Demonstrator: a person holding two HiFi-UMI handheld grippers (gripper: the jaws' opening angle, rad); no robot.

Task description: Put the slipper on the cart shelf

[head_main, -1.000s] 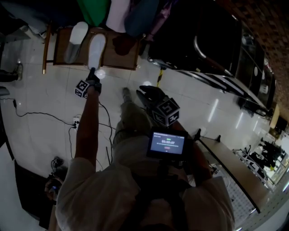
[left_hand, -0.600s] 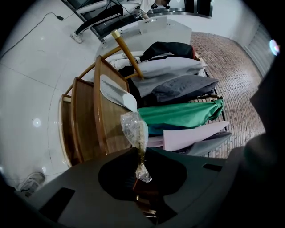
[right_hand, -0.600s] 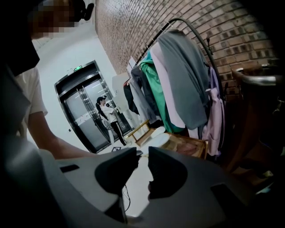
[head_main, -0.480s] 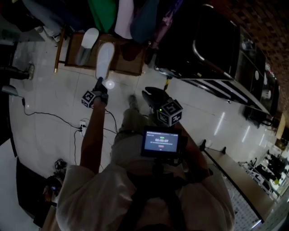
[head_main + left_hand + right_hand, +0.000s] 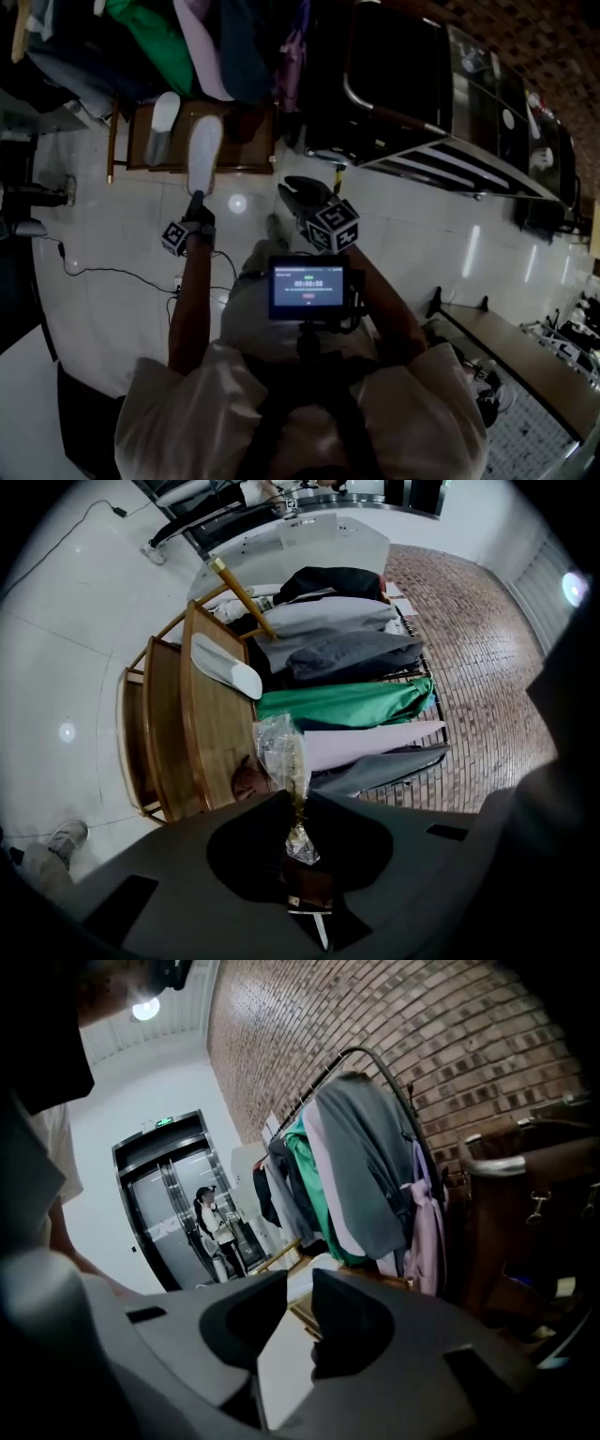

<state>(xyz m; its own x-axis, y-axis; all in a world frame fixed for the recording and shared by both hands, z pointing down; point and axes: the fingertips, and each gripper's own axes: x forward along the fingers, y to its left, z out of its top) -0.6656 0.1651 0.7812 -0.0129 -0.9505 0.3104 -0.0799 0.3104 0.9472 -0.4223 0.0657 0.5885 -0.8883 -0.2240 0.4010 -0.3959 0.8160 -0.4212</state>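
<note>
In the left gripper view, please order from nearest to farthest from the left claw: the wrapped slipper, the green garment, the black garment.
1. wrapped slipper, gripped in the left claw.
2. green garment, middle of the hanging row.
3. black garment, far end of the row.

The head view looks steeply down from above; both gripper views face the hanging clothes (image 5: 347,705), seen in all three.

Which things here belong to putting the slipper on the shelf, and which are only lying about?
Job:
- slipper, held in the left gripper
- wooden shelf
- second slipper, already on it

Lying about:
- hanging clothes
- floor cable
- right gripper, open and empty
</note>
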